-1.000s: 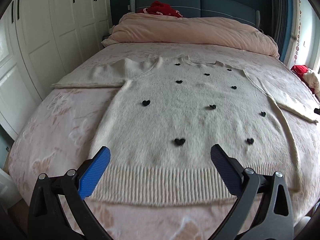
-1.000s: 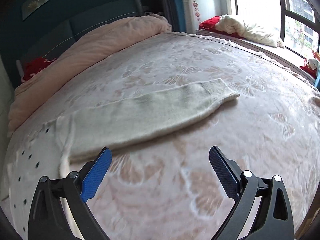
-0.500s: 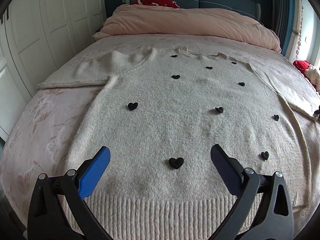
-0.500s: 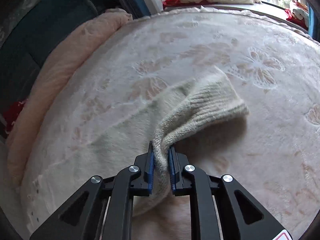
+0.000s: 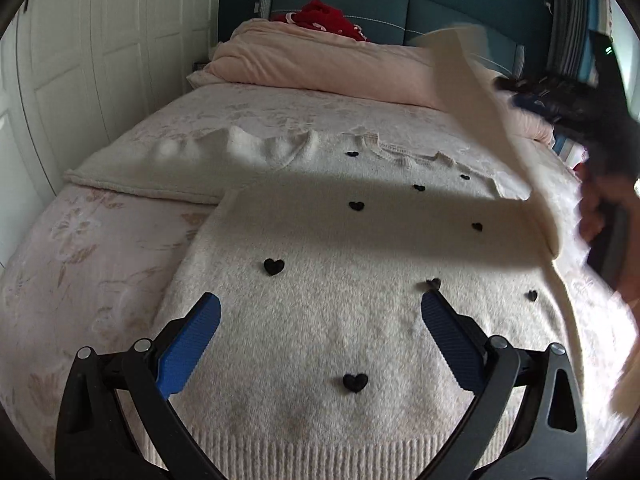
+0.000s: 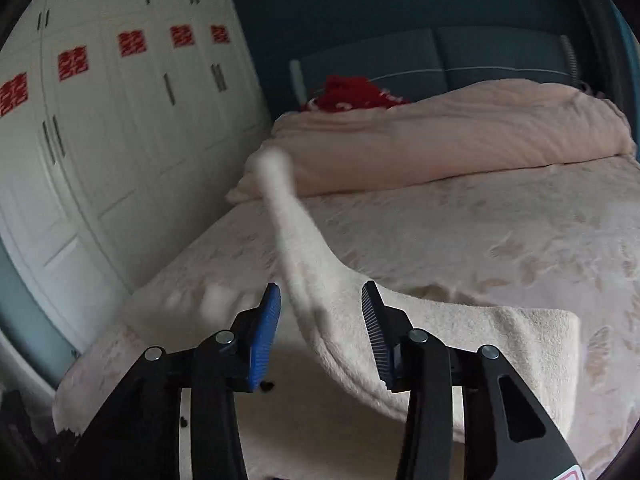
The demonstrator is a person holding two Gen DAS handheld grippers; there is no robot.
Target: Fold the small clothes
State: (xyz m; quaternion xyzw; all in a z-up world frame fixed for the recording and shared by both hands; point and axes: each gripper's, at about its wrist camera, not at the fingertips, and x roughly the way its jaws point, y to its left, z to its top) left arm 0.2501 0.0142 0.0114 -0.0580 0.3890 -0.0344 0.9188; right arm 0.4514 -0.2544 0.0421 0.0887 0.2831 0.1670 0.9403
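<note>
A cream knit sweater (image 5: 340, 312) with small black hearts lies flat, front up, on the bed. Its left sleeve (image 5: 160, 172) lies spread to the left. Its right sleeve (image 5: 480, 100) is up in the air, swinging over the body, blurred; it also shows in the right wrist view (image 6: 304, 264). My left gripper (image 5: 320, 336) is open and empty above the sweater's lower half. My right gripper (image 6: 320, 332) has its jaws apart with the sleeve passing loosely between them; it shows blurred at the right edge of the left wrist view (image 5: 560, 96).
A pink duvet (image 5: 320, 68) is bunched at the head of the bed, with a red garment (image 5: 324, 16) behind it. White wardrobe doors (image 6: 100, 140) stand along the left. The patterned bedspread (image 5: 80, 264) surrounds the sweater.
My right gripper, shut on the right sleeve half a second ago, has lifted and swung it over the sweater and opened its jaws. My left gripper has edged forward over the sweater.
</note>
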